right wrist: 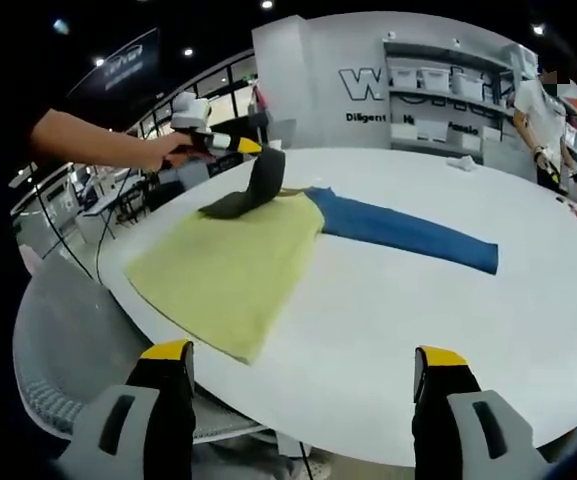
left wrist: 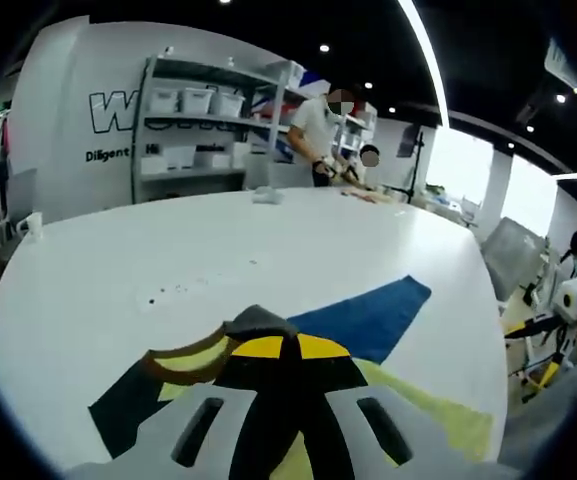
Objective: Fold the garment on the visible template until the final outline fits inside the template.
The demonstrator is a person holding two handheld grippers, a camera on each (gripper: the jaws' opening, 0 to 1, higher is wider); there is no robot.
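Closest to the right gripper view's lens, the right gripper (right wrist: 303,385) has its two yellow-tipped jaws wide apart and holds nothing; it hangs at the near edge of the table.

Largest thing is the round white table (right wrist: 388,330), which carries everything. On it lies the garment (right wrist: 238,265), spread flat toward 10 o'clock in the right gripper view: a pale yellow body, one blue sleeve (right wrist: 408,232) reaching out toward 2 o'clock, and a dark collar or sleeve piece (right wrist: 253,185) lifted up at 11 o'clock. I cannot make out any template outline on the table.

In my judgement the cloth is light, soft and limp; it will sag and wrinkle when lifted, and it may slide on the smooth top. Good places to take hold are the edges and corners: the hem corner at 7 o'clock, or the far end of the blue sleeve.

In that same view the left gripper (right wrist: 251,146), held in a person's hand (right wrist: 173,150), is closed on the dark piece and raises it. In the left gripper view the jaws stand together at 6 o'clock with dark cloth between them.

Around the table, a grey chair (right wrist: 68,340) stands at 8 o'clock, close under the table edge. Far back, white shelves (left wrist: 203,120) with boxes stand against the wall at 11 o'clock, and a person (left wrist: 318,135) works at them. A small white thing (left wrist: 266,195) rests on the far side of the table, well apart from the garment. Nothing blocks the fold.
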